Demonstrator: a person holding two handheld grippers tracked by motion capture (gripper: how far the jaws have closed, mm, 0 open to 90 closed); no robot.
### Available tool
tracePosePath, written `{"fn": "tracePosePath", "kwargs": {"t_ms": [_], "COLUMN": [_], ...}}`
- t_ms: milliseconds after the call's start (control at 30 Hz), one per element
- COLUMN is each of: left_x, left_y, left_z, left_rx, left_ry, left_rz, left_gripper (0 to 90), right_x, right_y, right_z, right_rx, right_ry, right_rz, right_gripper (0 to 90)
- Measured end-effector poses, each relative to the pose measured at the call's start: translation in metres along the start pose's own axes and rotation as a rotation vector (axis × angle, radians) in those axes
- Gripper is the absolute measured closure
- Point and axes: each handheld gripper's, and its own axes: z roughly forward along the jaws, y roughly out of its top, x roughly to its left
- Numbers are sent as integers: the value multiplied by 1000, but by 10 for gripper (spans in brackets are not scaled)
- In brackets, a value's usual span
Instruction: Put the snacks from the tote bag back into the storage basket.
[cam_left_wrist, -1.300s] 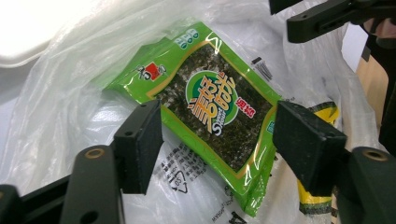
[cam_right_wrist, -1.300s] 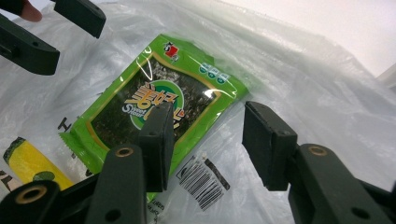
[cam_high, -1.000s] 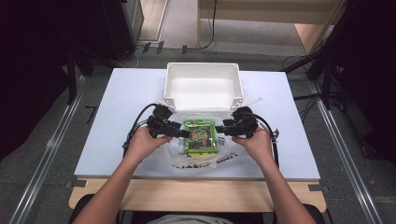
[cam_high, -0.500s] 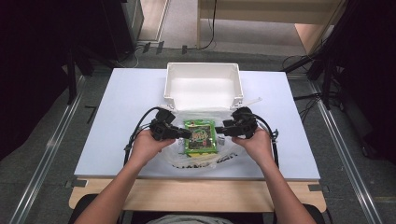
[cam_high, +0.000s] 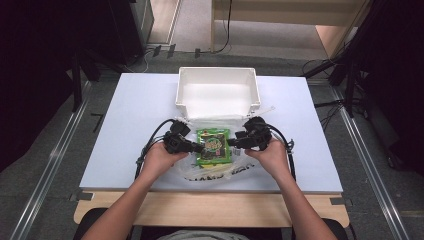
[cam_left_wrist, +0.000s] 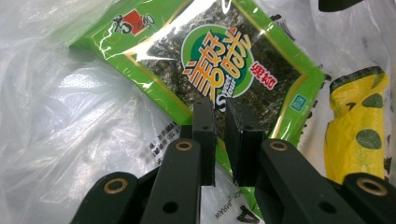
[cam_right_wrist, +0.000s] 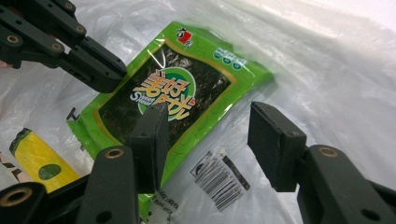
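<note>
A green seaweed snack packet (cam_high: 214, 145) lies on a clear plastic bag (cam_high: 215, 172) in front of the white bin (cam_high: 218, 75). My left gripper (cam_left_wrist: 219, 109) has just been closing. Its jaws now stand almost together, pinching the packet (cam_left_wrist: 243, 60) at its left edge; from the right gripper view that same left gripper (cam_right_wrist: 109, 77) meets the packet's (cam_right_wrist: 187, 88) side. My right gripper (cam_right_wrist: 208, 116) is open at the packet's right side, one pad over the packet and the other over the bag film, neither pressing. A yellow packet (cam_left_wrist: 357, 135) lies beside the green one in the bag.
The white bin is open-topped and stands just behind the bag at the table's middle. The light table top (cam_high: 125, 125) stretches bare to the left and right of my hands. A barcode label (cam_right_wrist: 222, 179) shows through the bag film.
The left gripper's jaws went from wide open to nearly together on the packet's left edge. Both hands stayed about where they were, and the right gripper kept its opening.
</note>
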Motion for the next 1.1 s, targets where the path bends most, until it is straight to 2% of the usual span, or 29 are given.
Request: {"fn": "tracePosePath", "kwargs": {"t_ms": [233, 567, 767, 1100], "left_x": [4, 8, 12, 9], "left_y": [-2, -3, -4, -3], "left_z": [0, 0, 2, 5], "left_rx": [3, 7, 12, 6], "left_ry": [-6, -13, -24, -21], "left_rz": [-29, -40, -68, -57], "left_gripper": [840, 862, 865, 865], "right_x": [4, 12, 16, 22], "right_y": [1, 4, 5, 8], "right_z": [3, 1, 3, -2], "right_rx": [2, -10, -17, -40], "right_ry": [6, 18, 21, 22], "right_rz": [-8, -17, -27, -23], "right_gripper": [498, 497, 494, 494]}}
